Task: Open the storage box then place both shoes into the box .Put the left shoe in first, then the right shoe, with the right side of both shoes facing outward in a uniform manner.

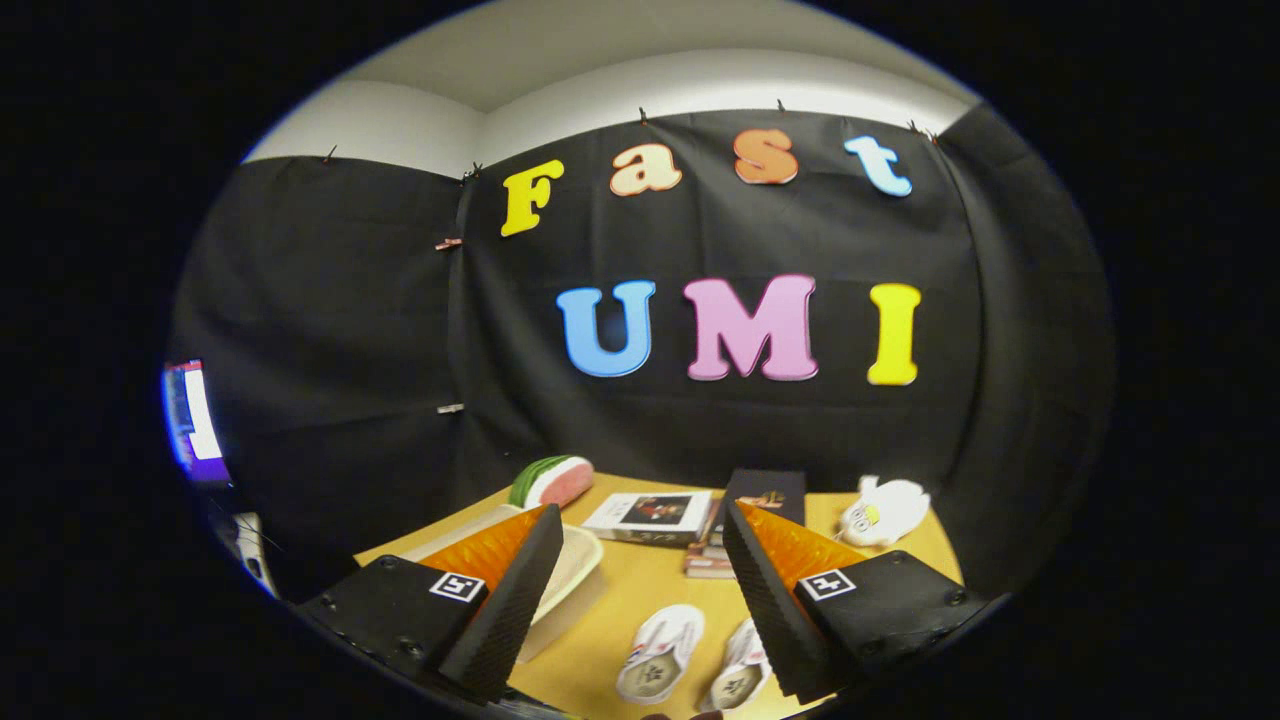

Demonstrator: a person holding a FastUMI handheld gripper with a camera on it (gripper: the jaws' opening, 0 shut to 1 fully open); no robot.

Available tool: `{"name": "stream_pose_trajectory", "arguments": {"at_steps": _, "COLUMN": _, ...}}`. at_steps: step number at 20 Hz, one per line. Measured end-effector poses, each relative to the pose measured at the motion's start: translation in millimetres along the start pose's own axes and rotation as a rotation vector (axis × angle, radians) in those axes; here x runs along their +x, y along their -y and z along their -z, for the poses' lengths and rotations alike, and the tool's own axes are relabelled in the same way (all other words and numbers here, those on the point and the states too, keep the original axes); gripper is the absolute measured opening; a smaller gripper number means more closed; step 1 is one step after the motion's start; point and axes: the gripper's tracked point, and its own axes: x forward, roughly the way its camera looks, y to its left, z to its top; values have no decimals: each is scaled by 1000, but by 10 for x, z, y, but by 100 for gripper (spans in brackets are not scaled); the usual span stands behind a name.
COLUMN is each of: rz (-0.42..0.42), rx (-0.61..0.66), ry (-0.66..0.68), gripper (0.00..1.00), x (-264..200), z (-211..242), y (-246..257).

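Jaws apart above shoes (690, 655)

Apart from the wall cloth, no print reads clearly; the book (650, 517) cover's lettering seems too blurred.

Two white shoes, one (660, 652) beside the other (738, 677), lie side by side on the worktop (650, 580), soles down, between the gripper's fingers. The cream storage box (570, 575) sits left of them, behind the left finger.

Black cloth wall (330, 330) behind a wooden table (640, 590), white ceiling (620, 50) above.
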Motion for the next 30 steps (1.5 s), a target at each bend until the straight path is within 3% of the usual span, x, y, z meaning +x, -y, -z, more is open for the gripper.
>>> {"name": "stream_pose_trajectory", "arguments": {"at_steps": 3, "rz": -133, "rx": 164, "ry": -151, "gripper": 98, "x": 189, "z": 466, "y": -273}}
{"name": "stream_pose_trajectory", "arguments": {"at_steps": 5, "rz": -214, "rx": 338, "ry": -257, "gripper": 98, "x": 277, "z": 730, "y": -459}}
{"name": "stream_pose_trajectory", "arguments": {"at_steps": 8, "rz": -276, "rx": 662, "ry": -425, "gripper": 98, "x": 301, "z": 1019, "y": -668}}
{"name": "stream_pose_trajectory", "arguments": {"at_steps": 11, "rz": -281, "rx": 913, "ry": -550, "gripper": 98, "x": 418, "z": 1398, "y": -727}}
{"name": "stream_pose_trajectory", "arguments": {"at_steps": 17, "rz": -239, "rx": 1017, "ry": -716, "gripper": 98, "x": 720, "z": 2154, "y": -765}}
{"name": "stream_pose_trajectory", "arguments": {"at_steps": 25, "rz": -320, "rx": 1142, "ry": -815, "gripper": 95, "x": 856, "z": 2319, "y": -1188}}
{"name": "stream_pose_trajectory", "arguments": {"at_steps": 29, "rz": -342, "rx": 1196, "ry": -795, "gripper": 23, "x": 866, "z": 2166, "y": -1198}}
{"name": "stream_pose_trajectory", "arguments": {"at_steps": 30, "rz": -378, "rx": 1173, "ry": -771, "gripper": 10, "x": 838, "z": 2103, "y": -1203}}
